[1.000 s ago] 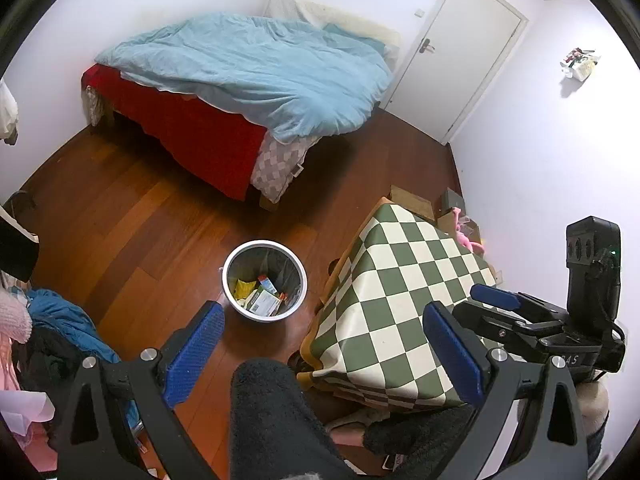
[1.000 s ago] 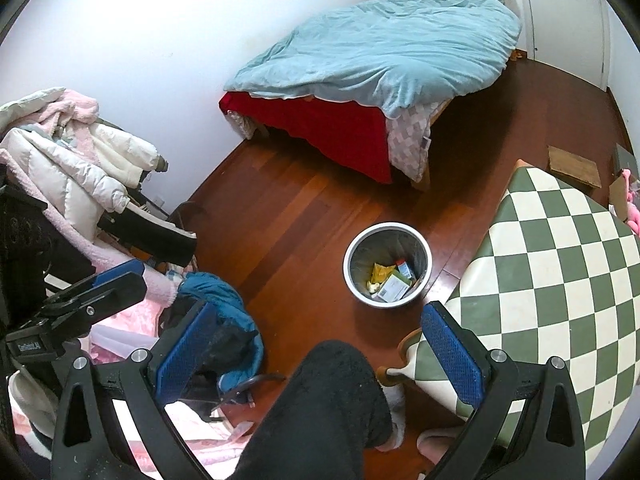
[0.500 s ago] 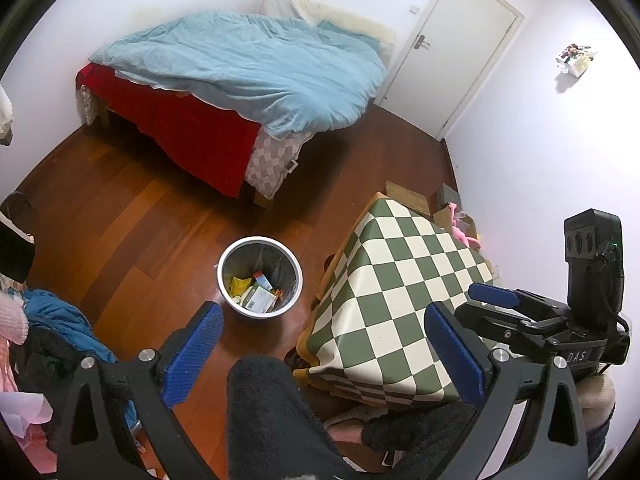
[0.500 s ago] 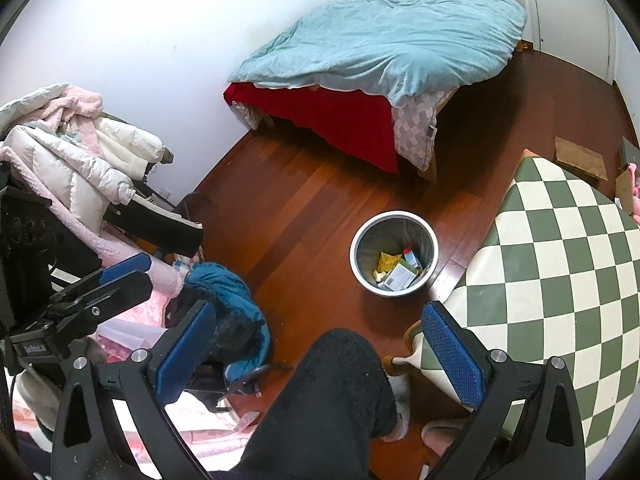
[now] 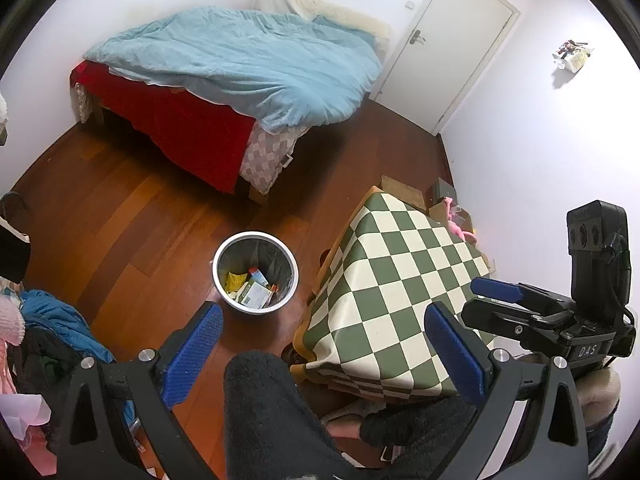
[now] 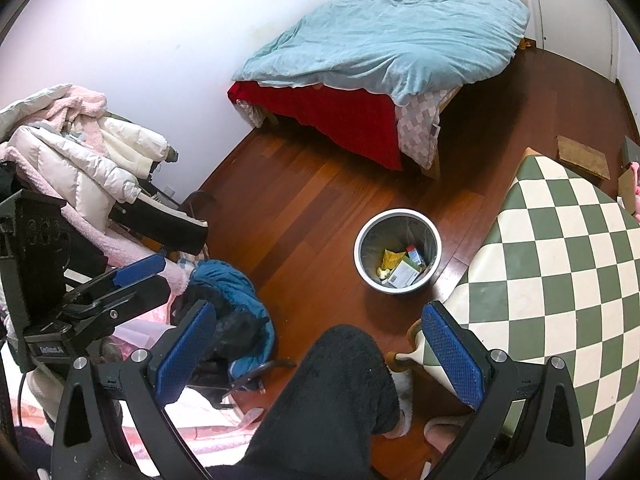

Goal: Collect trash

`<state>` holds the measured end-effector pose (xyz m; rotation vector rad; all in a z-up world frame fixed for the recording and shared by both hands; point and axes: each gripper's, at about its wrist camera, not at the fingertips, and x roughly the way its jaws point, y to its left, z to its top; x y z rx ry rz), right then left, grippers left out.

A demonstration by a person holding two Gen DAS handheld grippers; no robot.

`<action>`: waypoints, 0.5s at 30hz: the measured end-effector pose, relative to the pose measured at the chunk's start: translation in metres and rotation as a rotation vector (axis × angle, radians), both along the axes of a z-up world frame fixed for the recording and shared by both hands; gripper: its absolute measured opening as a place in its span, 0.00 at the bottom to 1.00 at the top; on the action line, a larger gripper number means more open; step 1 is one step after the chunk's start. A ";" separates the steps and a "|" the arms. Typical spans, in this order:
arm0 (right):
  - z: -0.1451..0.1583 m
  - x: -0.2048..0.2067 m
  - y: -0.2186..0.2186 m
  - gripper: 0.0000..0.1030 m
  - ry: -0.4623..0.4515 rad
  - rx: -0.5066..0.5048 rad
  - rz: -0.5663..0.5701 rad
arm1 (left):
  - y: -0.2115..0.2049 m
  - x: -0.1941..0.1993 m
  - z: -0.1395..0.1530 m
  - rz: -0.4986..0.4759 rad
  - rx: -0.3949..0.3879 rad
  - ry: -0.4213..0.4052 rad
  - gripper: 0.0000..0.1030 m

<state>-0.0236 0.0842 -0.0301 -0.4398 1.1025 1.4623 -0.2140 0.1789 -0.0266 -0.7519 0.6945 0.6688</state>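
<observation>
The round metal waste bin with a dark liner [image 5: 255,271] stands on the red-brown wooden floor [image 5: 120,216], just beside the corner of the tabletop covered in a green-and-cream chequered cloth [image 5: 400,280]. That spot probably lets trash from the tabletop drop in easily. Inside the bin lie a yellow wrapper [image 5: 234,279] and a few small printed cartons [image 5: 256,290]; the collected trash appears to be already there. The chequered cloth shows nothing on it, and no loose litter is visible on the floor near the bin.

The left hand-held gripper [image 5: 320,354] has its blue-padded fingers spread wide with nothing between them, and hangs high above the bin, which lies ahead of it and below. The right hand-held gripper [image 6: 320,354] is likewise spread and empty; from it the bin sits ahead and slightly toward the tabletop side. Both seem held up and clear of the bin, as if resting after a drop or surveying the room. A person's dark fleece trouser leg [image 6: 332,400] shows beneath both, nearer than the bin.
</observation>
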 end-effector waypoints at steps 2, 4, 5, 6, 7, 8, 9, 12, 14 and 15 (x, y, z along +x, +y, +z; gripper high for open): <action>0.001 -0.001 -0.001 1.00 0.000 0.000 0.003 | 0.000 0.000 0.000 -0.003 -0.003 -0.002 1.00; 0.002 -0.001 -0.002 1.00 0.001 0.001 0.004 | 0.001 0.000 0.001 -0.003 -0.004 -0.004 1.00; 0.002 -0.001 -0.002 1.00 0.001 0.001 0.005 | 0.001 0.000 0.000 -0.004 -0.005 -0.004 1.00; 0.002 -0.001 -0.002 1.00 0.001 0.001 0.005 | 0.000 0.000 0.001 -0.005 -0.006 -0.006 1.00; 0.003 -0.002 -0.002 1.00 0.002 0.002 0.004 | 0.000 0.000 0.001 -0.005 -0.004 -0.006 1.00; 0.003 -0.002 -0.002 1.00 0.001 0.002 0.004 | 0.000 0.001 0.001 -0.004 -0.004 -0.005 1.00; 0.003 -0.002 -0.002 1.00 0.002 0.002 0.003 | 0.000 0.001 0.001 -0.003 -0.005 -0.006 1.00; 0.004 -0.002 -0.001 1.00 0.003 0.000 0.007 | -0.001 0.001 0.001 -0.002 -0.008 -0.007 1.00; 0.004 -0.002 -0.001 1.00 0.005 0.001 0.007 | 0.000 0.000 0.002 -0.004 -0.006 -0.006 1.00; 0.004 -0.003 -0.001 1.00 0.005 0.001 0.009 | 0.000 0.000 0.002 -0.006 -0.006 -0.005 1.00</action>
